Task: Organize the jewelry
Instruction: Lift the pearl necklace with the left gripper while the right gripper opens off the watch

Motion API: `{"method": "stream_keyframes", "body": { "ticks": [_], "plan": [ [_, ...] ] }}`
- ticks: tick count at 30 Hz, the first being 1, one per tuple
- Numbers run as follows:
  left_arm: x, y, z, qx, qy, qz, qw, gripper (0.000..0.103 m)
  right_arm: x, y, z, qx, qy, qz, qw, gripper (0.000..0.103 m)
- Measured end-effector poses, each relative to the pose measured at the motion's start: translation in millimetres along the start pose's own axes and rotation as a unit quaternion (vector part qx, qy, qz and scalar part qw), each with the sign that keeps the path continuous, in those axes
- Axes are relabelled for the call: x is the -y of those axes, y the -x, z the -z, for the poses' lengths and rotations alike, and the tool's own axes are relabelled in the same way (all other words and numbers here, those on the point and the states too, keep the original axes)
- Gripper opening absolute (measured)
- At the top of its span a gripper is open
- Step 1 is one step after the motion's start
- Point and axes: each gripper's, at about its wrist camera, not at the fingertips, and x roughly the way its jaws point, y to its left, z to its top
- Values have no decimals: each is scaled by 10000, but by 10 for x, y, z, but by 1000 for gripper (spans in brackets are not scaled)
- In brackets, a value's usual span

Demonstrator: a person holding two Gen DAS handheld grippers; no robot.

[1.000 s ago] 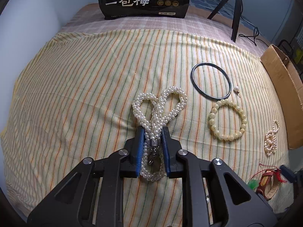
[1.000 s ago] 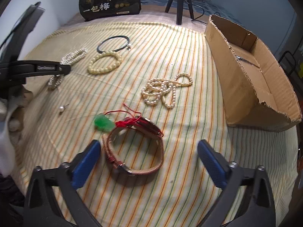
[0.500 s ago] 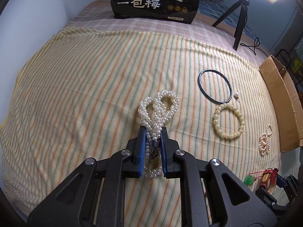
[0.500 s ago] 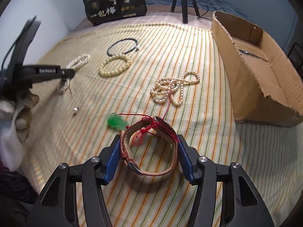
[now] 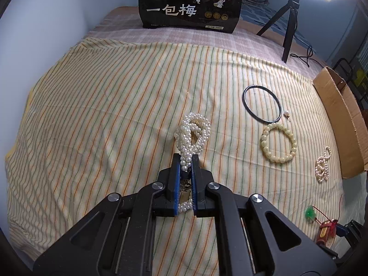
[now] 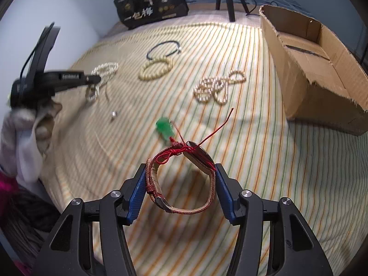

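Wide bare striped sheet [image 5: 103,115] stretches left of the left claw [image 5: 185,163], wall beyond; the cardboard box [image 6: 317,69] hems in the right side. Left claw is clamped on the pearl necklace [image 5: 192,135], loops bunched just past its tips. Right claw [image 6: 180,177] grips the red watch [image 6: 184,179] strap across both pads, green pendant [image 6: 163,127] just ahead.

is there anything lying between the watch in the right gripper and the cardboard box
Nothing visible blocks it. The right gripper is shut on the watch, and only bare striped cloth lies between it and the cardboard box. The loose pearl strand sits further back, left of that path.
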Motion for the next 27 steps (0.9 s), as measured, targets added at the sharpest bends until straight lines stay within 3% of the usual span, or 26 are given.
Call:
{"method": "stream_keyframes", "body": {
  "ticks": [4, 8, 21, 23, 25, 27],
  "plan": [
    [24, -24, 6, -13, -24, -43, 10000, 6, -4, -3, 53, -42, 96, -119, 9999, 58],
    [25, -29, 4, -22, -16, -41, 10000, 6, -22, 13, 44, -54, 118, 48, 9999, 59],
    [9, -64, -10, -48, 22, -36, 10000, 6, 108, 15, -272, -39, -274, -462, 9985, 59],
    [10, -69, -8, -48, 24, -43, 10000, 6, 104, -51, -314, -180, -316, -544, 9979, 53],
    [11, -75, -10, -53, 32, -51, 10000, 6, 95, -137, -347, -315, -381, -624, 9968, 35],
    [5, -72, -11, -52, 29, -48, 10000, 6, 88, -213, -379, -398, -482, -790, 9949, 26]
  ]
}}
